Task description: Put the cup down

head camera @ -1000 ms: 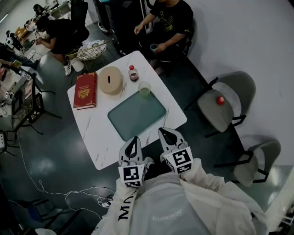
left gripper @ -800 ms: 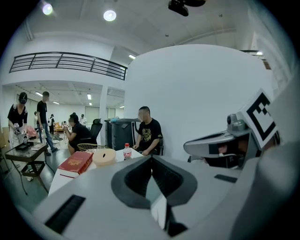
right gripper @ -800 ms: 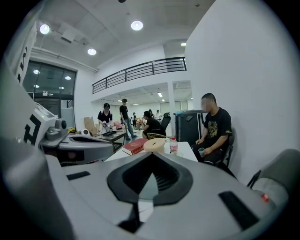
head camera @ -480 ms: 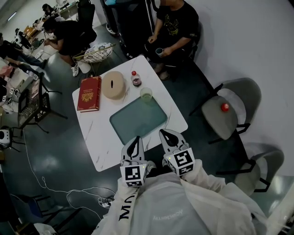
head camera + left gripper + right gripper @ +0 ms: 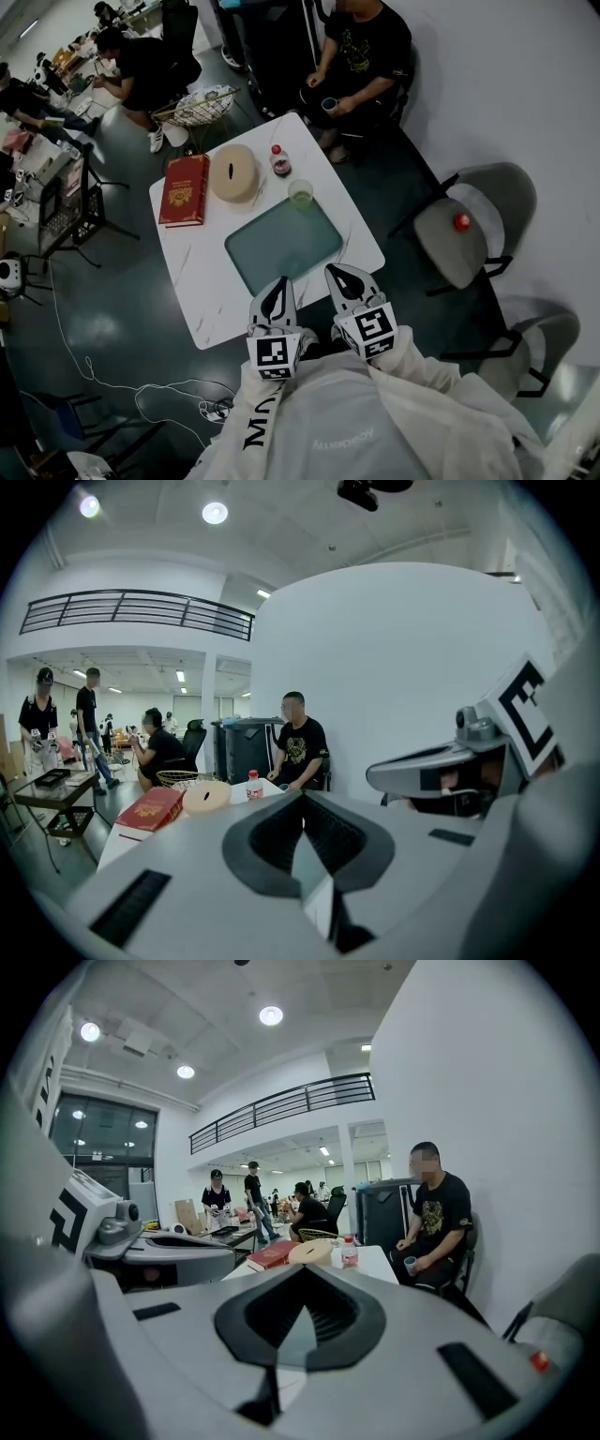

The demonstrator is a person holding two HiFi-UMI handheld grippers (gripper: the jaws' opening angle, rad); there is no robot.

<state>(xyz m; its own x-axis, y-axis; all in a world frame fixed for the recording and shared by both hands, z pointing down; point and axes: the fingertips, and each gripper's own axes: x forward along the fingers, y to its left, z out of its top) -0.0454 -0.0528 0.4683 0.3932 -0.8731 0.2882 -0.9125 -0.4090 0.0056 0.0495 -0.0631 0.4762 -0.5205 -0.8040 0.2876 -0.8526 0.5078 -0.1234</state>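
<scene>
Near the desk [image 5: 202, 281] edge, left claw [image 5: 278, 284] and right claw [image 5: 333, 272] hung shut, empty; cup [image 5: 300, 194] stood just past teal mat [image 5: 283, 244], by bottle [image 5: 278, 161]

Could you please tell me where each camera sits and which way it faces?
Head view: on the head, steeply down at the table; left gripper, right gripper and sleeves show.
Left gripper view: level along its shut jaws toward the table; right gripper beside.
Right gripper view: likewise; left gripper beside.
All share the book and bottle.
</scene>
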